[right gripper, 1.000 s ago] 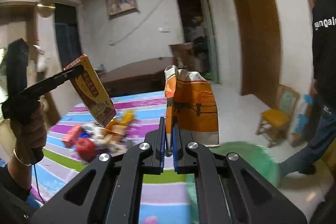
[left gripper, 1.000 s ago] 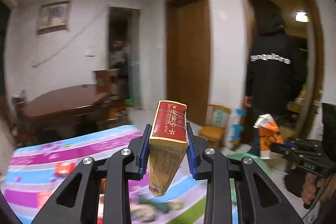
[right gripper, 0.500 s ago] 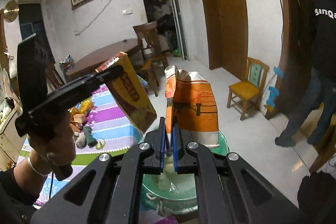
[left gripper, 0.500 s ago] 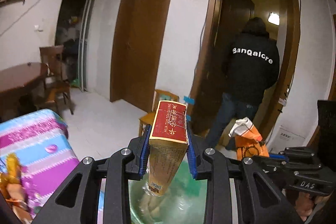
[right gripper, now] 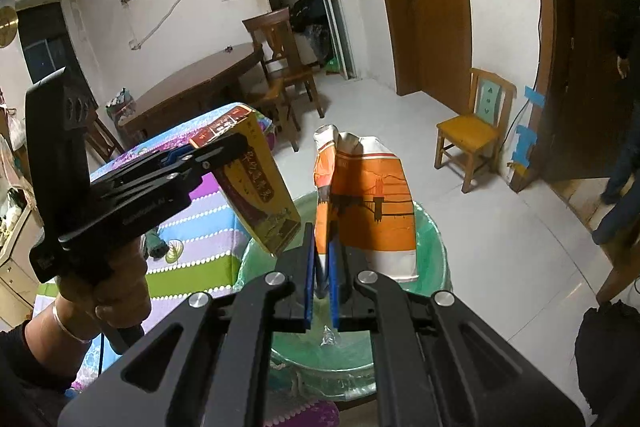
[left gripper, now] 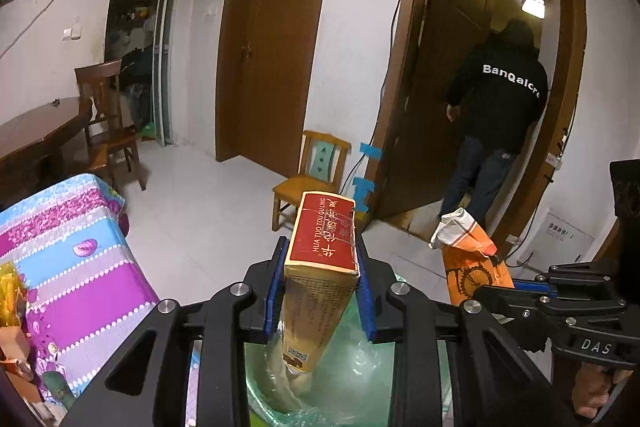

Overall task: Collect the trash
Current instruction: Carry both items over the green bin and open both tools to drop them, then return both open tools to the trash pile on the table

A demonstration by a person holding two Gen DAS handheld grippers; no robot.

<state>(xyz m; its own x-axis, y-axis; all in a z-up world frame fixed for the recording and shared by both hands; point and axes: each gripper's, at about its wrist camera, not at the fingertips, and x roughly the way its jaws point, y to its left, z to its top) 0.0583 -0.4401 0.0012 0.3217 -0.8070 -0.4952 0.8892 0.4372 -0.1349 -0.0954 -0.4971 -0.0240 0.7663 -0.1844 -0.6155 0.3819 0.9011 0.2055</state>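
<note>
My left gripper [left gripper: 320, 263] is shut on a red and yellow carton [left gripper: 320, 267] and holds it upright over the green-lined trash bin [left gripper: 344, 379]. The carton [right gripper: 256, 187] and left gripper [right gripper: 208, 159] also show in the right wrist view. My right gripper [right gripper: 321, 251] is shut on an orange and white snack bag [right gripper: 368, 203], held above the bin [right gripper: 432, 251]. The bag [left gripper: 468, 251] also shows in the left wrist view, right of the carton, in my right gripper [left gripper: 496, 283].
A table with a striped purple and blue cloth [left gripper: 68, 267] stands left of the bin, with more trash [left gripper: 12, 307] on it. A small wooden chair [right gripper: 472, 131] stands by the wall. A person in black [left gripper: 496, 115] walks through the doorway. A dark wooden table [right gripper: 192, 95] stands behind.
Both grippers have swung from over the striped table to above the green bin, still holding the carton and the bag. The person has gone further into the doorway.
</note>
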